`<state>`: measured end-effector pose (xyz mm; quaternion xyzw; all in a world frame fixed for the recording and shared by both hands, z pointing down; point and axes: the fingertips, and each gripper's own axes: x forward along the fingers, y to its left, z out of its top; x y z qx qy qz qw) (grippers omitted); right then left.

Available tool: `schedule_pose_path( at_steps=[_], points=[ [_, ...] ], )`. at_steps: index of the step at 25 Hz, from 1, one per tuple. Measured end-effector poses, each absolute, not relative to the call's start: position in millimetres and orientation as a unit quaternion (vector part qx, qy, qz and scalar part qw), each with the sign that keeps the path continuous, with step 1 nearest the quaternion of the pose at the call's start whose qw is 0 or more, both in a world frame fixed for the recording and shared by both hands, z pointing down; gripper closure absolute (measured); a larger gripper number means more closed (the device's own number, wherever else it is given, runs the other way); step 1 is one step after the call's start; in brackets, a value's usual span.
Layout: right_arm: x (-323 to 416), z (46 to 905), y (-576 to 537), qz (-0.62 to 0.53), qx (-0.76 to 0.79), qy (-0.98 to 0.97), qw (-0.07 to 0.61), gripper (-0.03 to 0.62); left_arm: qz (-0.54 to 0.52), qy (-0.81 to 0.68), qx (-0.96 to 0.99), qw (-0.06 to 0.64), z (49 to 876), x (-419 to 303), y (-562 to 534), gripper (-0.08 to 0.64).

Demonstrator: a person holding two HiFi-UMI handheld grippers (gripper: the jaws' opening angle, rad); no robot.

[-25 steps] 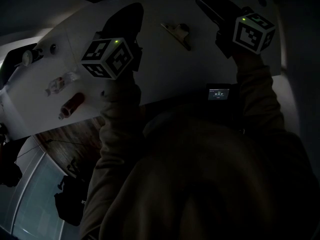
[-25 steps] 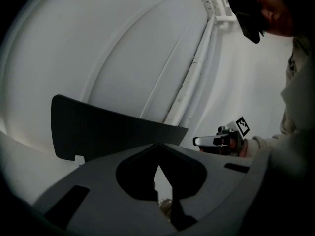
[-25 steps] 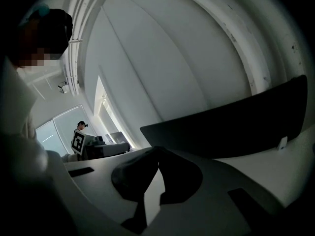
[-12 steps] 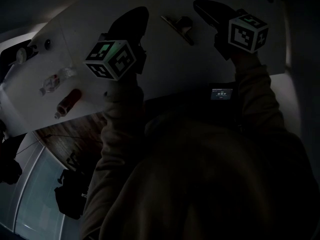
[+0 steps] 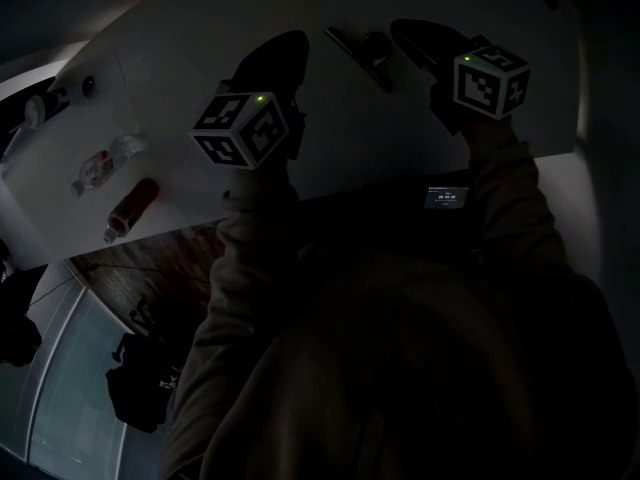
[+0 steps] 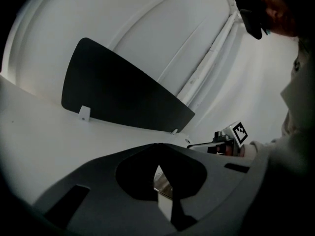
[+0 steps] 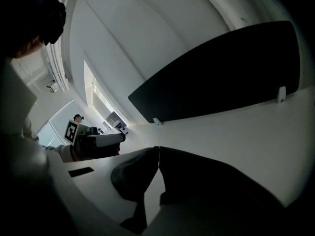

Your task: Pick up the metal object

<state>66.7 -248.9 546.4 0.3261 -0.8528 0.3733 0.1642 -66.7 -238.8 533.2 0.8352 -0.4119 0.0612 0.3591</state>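
Note:
The metal object, a small clip-like piece, lies on the white table between my two grippers. My left gripper sits just left of it, and its dark jaws meet at the tips. Through the gap below the tips a bit of shiny metal shows. Just right of the object is my right gripper, whose jaws are pressed together with nothing between them. Neither gripper holds the object.
At the table's left lie a crumpled clear bottle and a reddish-brown cylinder, with small round items beyond them. A black partition panel stands along the far edge. The table's near edge runs just under my wrists.
The left gripper has shifted right, closer to the metal object. The right gripper has drawn a little nearer to it as well. Both have stayed shut.

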Motion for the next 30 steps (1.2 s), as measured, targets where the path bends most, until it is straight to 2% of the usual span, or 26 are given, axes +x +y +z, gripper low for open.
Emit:
schedule_pose_path(
  at_steps=[11,12,16,30],
  points=[
    [70,595,-238,0.394,0.318,-0.839,0.199,0.565,0.076,-0.408,0.822,0.389,575,-66,-220,0.555],
    [71,601,-237,0.394,0.319,-0.837,0.205,0.555,0.078,-0.408,0.821,0.391,578,-66,-217,0.555],
    [74,619,-231,0.417,0.310,-0.829,0.209,0.420,0.074,-0.407,0.818,0.400,589,-65,-213,0.555],
    [71,656,-217,0.460,0.286,-0.814,0.210,0.405,0.094,-0.409,0.807,0.416,610,-73,-195,0.555]
  ],
)
